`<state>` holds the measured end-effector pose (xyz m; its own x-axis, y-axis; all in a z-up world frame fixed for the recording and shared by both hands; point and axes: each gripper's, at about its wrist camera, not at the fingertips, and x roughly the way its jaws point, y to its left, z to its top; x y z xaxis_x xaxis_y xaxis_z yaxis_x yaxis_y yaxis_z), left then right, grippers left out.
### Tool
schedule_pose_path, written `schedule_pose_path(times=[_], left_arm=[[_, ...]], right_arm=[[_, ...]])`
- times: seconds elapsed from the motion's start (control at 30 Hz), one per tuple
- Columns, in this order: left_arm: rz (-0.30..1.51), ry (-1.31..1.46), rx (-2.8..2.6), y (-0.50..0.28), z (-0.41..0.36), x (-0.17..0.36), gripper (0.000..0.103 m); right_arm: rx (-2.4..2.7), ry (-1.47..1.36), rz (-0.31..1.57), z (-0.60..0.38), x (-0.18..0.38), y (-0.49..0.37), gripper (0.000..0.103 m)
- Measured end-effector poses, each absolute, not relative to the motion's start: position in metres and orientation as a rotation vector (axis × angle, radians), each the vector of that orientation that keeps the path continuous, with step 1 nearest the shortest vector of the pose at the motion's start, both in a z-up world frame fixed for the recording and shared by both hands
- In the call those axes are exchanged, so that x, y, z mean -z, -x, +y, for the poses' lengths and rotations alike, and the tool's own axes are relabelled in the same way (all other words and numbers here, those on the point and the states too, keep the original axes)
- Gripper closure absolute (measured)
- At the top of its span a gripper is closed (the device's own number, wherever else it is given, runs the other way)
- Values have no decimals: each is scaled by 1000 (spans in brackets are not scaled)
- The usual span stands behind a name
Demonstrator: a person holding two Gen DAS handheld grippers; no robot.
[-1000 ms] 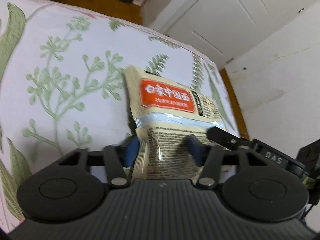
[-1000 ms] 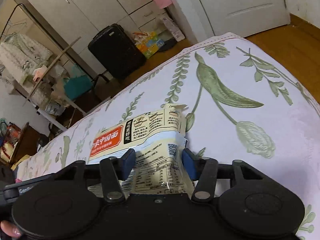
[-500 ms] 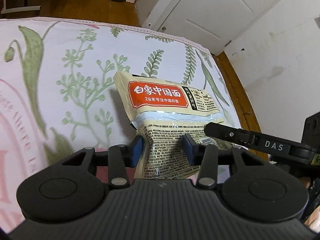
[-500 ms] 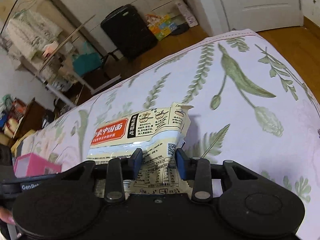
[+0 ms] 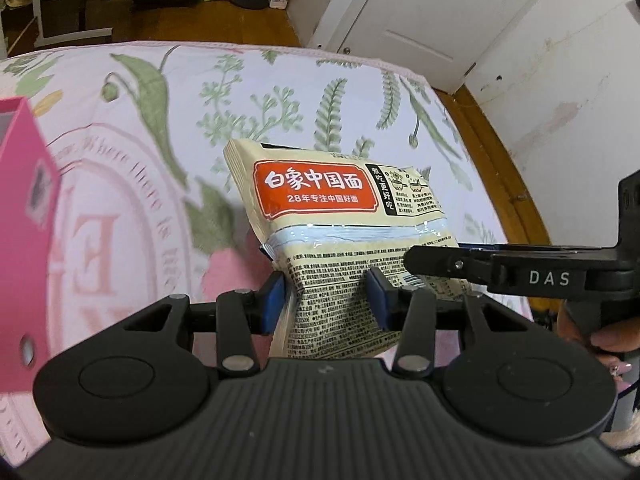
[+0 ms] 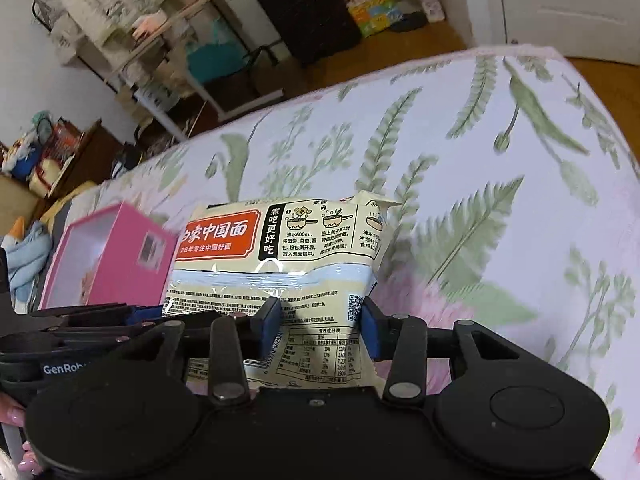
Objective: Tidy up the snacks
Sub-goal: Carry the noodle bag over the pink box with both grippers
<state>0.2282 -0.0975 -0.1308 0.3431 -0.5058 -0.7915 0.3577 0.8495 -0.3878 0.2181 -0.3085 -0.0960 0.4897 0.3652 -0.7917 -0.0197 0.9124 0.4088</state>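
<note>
A cream noodle pack (image 5: 320, 192) with a red label hangs above the flowered bedspread (image 5: 120, 160), held from two sides. My left gripper (image 5: 327, 302) is shut on its lower edge, blue pads pinching the crumpled wrapper. In the right wrist view the same pack (image 6: 280, 272) sits between the pads of my right gripper (image 6: 320, 324), whose jaws are opening while still touching the wrapper. An open pink box (image 6: 116, 264) lies on the bed just left of the pack; its side (image 5: 20, 216) fills the left edge of the left wrist view.
The bed ends at a wooden floor near a white door (image 5: 420, 20) and a wall (image 5: 560, 100). Beyond the bed stand a black suitcase (image 6: 308, 8) and a clothes rack (image 6: 112, 0). A person's fingers (image 5: 608, 336) hold the right gripper's handle.
Both grippers have risen and carried the noodle pack across the bed toward the pink box, which has come into view at the left. The right jaws narrowed, then widened slightly.
</note>
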Motion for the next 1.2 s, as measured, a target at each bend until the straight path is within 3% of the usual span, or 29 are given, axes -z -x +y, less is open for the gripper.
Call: schedule_pose_path(times=[0.43, 0.73, 0.97, 1.2], left_arm=[[1151, 88, 554, -170, -39, 124, 60], [1087, 83, 531, -149, 17, 97, 60], [1008, 96, 463, -155, 84, 53, 57], [964, 179, 335, -184, 173, 36, 54]], right_arm=[[-339, -327, 1091, -248, 102, -172, 52], [-398, -260, 1079, -193, 75, -163, 52], [-463, -245, 1012, -134, 29, -178, 52], [-563, -281, 1020, -62, 24, -218, 52]])
